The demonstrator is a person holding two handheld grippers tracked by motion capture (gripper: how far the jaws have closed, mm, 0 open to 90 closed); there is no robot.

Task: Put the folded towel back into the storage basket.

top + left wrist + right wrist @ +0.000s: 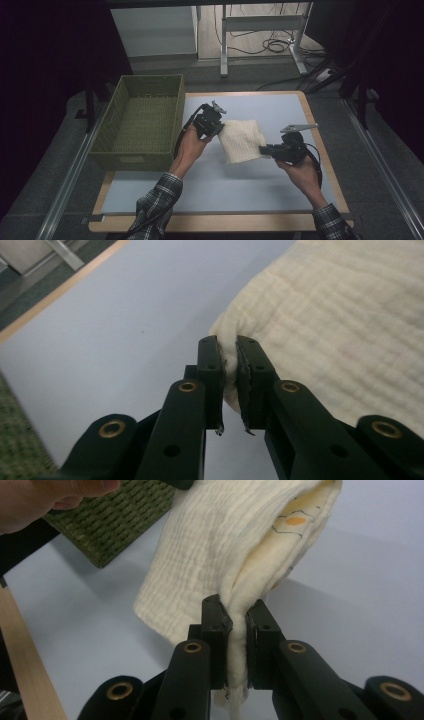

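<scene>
Both tongs pinch a folded, ribbed cream cloth (242, 140) with an orange-printed inside.

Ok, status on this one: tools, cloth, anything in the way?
Left tool shut on cloth. Right tool shut on opposite edge. Cloth lifted off table. Basket beside, nothing blocking.

- Cloth (242, 140): one, cream, folded; the landmark for this count.
- Basket (116, 101): one, green woven, left of the cloth.
- Tool: two, the left tool (216, 131) at the cloth's left corner, the right tool (262, 149) at its right edge.
- Surface (215, 190): one, beneath the cloth.
</scene>
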